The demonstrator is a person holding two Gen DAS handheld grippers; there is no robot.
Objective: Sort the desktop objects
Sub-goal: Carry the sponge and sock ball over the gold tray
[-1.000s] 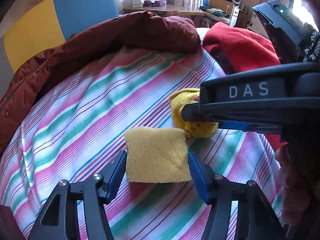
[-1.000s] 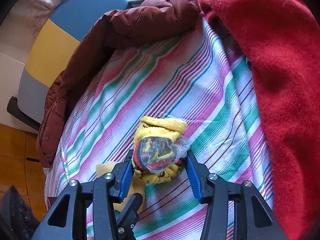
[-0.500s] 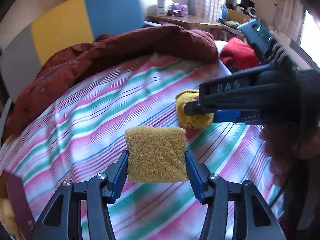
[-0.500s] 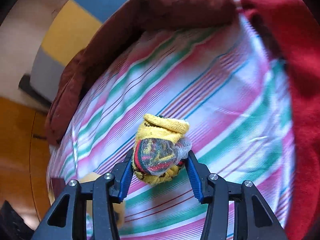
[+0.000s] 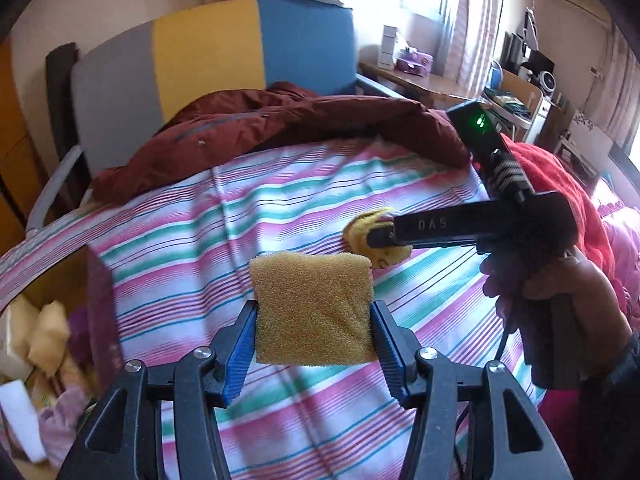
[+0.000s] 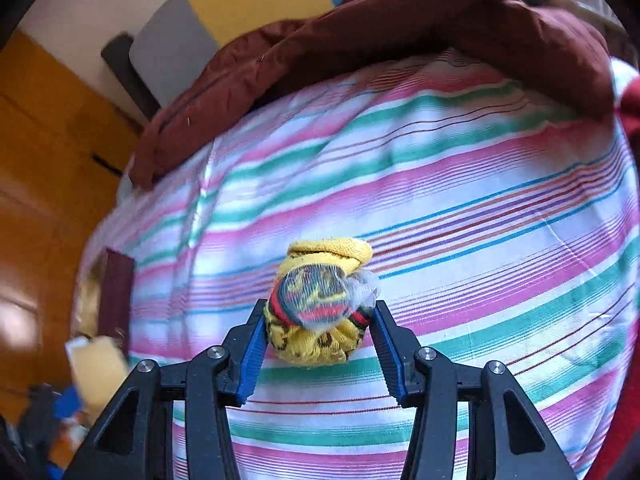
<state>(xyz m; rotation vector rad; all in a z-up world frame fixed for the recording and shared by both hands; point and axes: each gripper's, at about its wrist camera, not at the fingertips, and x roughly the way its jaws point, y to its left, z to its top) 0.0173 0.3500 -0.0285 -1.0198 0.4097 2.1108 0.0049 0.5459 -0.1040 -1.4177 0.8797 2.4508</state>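
My left gripper (image 5: 314, 316) is shut on a square yellow sponge (image 5: 312, 308), held clear above the striped bedsheet (image 5: 240, 216). The blue pads press both side edges of the sponge. My right gripper (image 6: 318, 320) is shut on a rolled yellow sock bundle (image 6: 316, 308) with red, dark and green bands and a bit of clear netting at its right. In the left wrist view the right gripper (image 5: 384, 236) reaches in from the right, held by a hand (image 5: 560, 292), with the yellow sock bundle (image 5: 368, 232) at its tip.
A dark red padded jacket (image 5: 300, 128) lies along the far side of the bed, and a red blanket (image 5: 560, 184) is at the right. A box (image 5: 48, 320) with foam pieces and cloths stands at the left bed edge. A grey, yellow and blue headboard (image 5: 208, 60) rises behind.
The left gripper closed on the sponge and lifted it off the sheet, swinging left so the box came into view. The right gripper carried the sock bundle left and rolled.
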